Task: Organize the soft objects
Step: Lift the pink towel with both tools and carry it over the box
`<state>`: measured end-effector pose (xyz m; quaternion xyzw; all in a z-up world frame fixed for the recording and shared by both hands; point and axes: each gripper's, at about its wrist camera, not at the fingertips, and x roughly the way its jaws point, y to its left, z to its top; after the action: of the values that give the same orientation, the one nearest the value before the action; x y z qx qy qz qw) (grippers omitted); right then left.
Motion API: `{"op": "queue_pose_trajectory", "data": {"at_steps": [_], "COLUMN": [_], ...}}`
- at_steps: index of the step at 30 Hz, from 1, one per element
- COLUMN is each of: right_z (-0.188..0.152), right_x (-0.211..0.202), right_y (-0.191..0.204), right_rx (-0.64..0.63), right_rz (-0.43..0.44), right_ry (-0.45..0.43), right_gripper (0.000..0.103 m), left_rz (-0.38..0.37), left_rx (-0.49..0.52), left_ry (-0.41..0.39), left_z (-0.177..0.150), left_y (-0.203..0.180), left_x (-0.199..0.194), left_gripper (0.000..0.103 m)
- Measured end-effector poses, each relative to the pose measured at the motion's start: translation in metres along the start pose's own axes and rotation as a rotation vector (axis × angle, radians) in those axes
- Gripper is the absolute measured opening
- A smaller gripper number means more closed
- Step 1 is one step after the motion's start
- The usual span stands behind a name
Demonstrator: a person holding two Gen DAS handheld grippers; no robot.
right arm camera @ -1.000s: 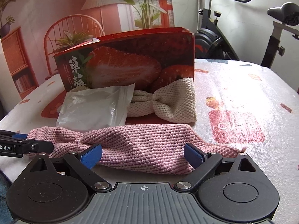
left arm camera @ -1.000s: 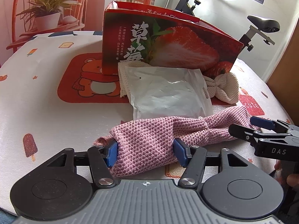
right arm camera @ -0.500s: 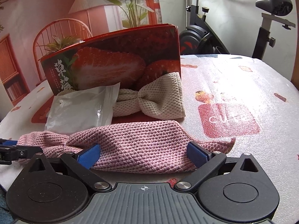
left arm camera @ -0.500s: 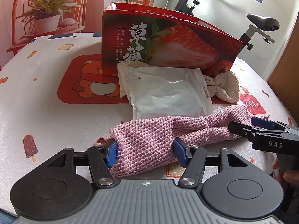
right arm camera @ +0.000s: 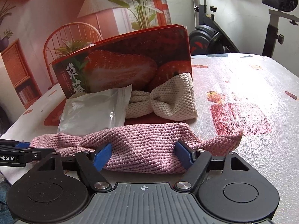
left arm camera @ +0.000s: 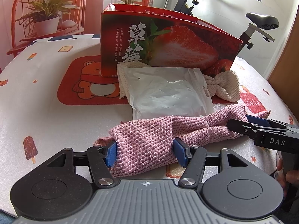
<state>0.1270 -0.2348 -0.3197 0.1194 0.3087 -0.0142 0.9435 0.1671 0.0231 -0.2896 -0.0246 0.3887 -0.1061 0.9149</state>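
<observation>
Since a second ago the right tool has drawn its blue pads in from a wider spread, and its jaws are closing on the right end of the pink knitted cloth, with the cloth bunched between them; the pads now touch the fabric on both sides. The left tool has kept its place, its jaws about half open and pressed against the sides of the cloth's left end.

The pink knitted cloth lies on the bench, nearest of the soft things. Its long axis runs across both views, from one tool to the other, with a gathered waist about midway, like a bow. In the right wrist view a loose corner of it curls up past the right pad.

Just behind it lies a flat white plastic pouch, with its near edge touching the cloth. The pouch partly covers a cream knitted cloth, also cinched like a bow and lying roughly parallel to the pink one.

Behind both stands a red strawberry box, upright on an orange bear mat.

An exercise bike is beyond the bench.
</observation>
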Motion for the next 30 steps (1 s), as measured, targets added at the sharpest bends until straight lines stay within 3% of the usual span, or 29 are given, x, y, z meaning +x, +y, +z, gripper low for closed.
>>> {"op": "queue_pose_trajectory", "data": {"at_steps": [7, 10, 12, 14, 19, 24, 30], "right_z": [0.001, 0.001, 0.001, 0.001, 0.001, 0.001, 0.008], "right_x": [-0.002, -0.002, -0.001, -0.001, -0.004, -0.011, -0.02], "right_y": [-0.004, -0.003, -0.001, 0.002, 0.006, 0.014, 0.021], "right_rx": [0.033, 0.041, 0.043, 0.035, 0.031, -0.005, -0.023], "right_rz": [0.015, 0.04, 0.073, 0.083, 0.089, 0.096, 0.124], "right_ry": [-0.001, 0.008, 0.023, 0.031, 0.03, 0.01, -0.036], "right_gripper": [0.058, 0.046, 0.031, 0.026, 0.021, 0.02, 0.02], "left_rz": [0.0, -0.001, -0.001, 0.0, -0.006, -0.012, -0.006], "left_rx": [-0.004, -0.007, -0.007, -0.01, -0.024, -0.026, -0.028], "left_ry": [-0.001, -0.001, -0.001, -0.003, -0.005, -0.025, -0.087], "left_z": [0.0, 0.0, 0.001, 0.001, 0.001, 0.002, 0.008], "left_y": [0.0, 0.0, 0.001, 0.002, 0.004, 0.004, 0.005], "left_x": [0.0, 0.0, 0.0, -0.001, -0.004, -0.009, -0.022], "left_gripper": [0.063, 0.063, 0.062, 0.057, 0.046, 0.03, 0.024]}}
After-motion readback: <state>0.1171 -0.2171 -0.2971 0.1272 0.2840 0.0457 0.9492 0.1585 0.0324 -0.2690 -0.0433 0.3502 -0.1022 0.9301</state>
